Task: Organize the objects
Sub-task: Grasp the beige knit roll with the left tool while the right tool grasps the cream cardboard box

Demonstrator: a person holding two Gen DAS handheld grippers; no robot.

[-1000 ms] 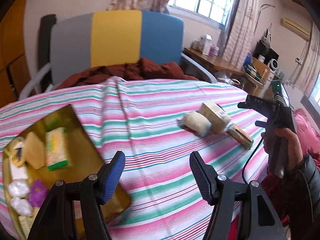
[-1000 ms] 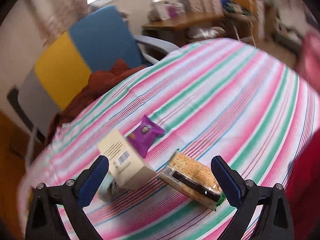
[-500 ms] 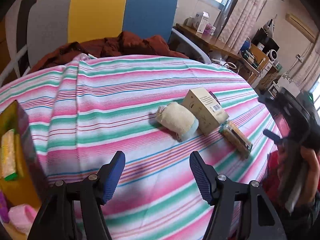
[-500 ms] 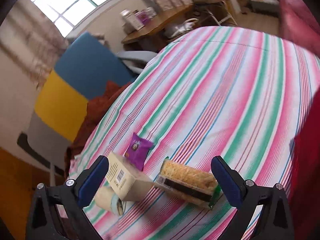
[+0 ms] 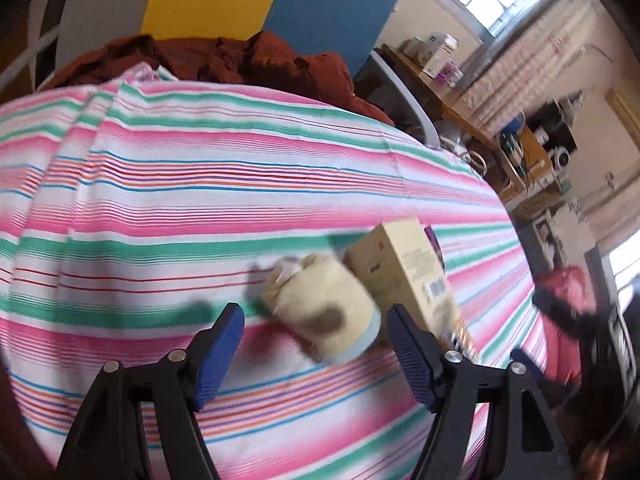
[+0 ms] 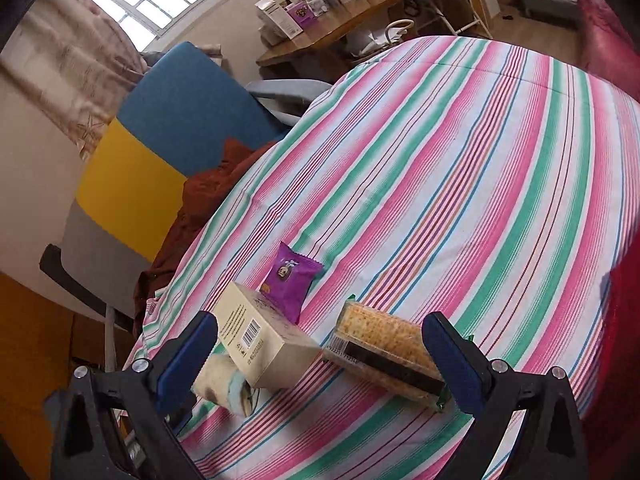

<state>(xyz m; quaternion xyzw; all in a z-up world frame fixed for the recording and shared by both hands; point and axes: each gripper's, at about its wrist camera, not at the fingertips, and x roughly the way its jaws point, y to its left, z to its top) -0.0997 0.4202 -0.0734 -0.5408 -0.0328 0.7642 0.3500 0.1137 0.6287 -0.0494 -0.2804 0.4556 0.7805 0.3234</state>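
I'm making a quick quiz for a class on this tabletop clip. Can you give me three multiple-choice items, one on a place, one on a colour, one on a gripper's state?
1. Where is the cracker pack?
A. right of the box
B. on the chair
C. under the cloth

2. What colour is the small snack packet?
A. yellow
B. purple
C. black

3. How is the left gripper?
A. shut on the box
B. open
C. out of view

Answers: 1 A, it lies beside the box; 2 B, its wrapper is purple; 3 B, its fingers stand apart before the cream roll.

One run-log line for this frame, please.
left gripper: open, at rolled socks | right gripper: open, over cracker pack | cream box, purple packet: on cloth
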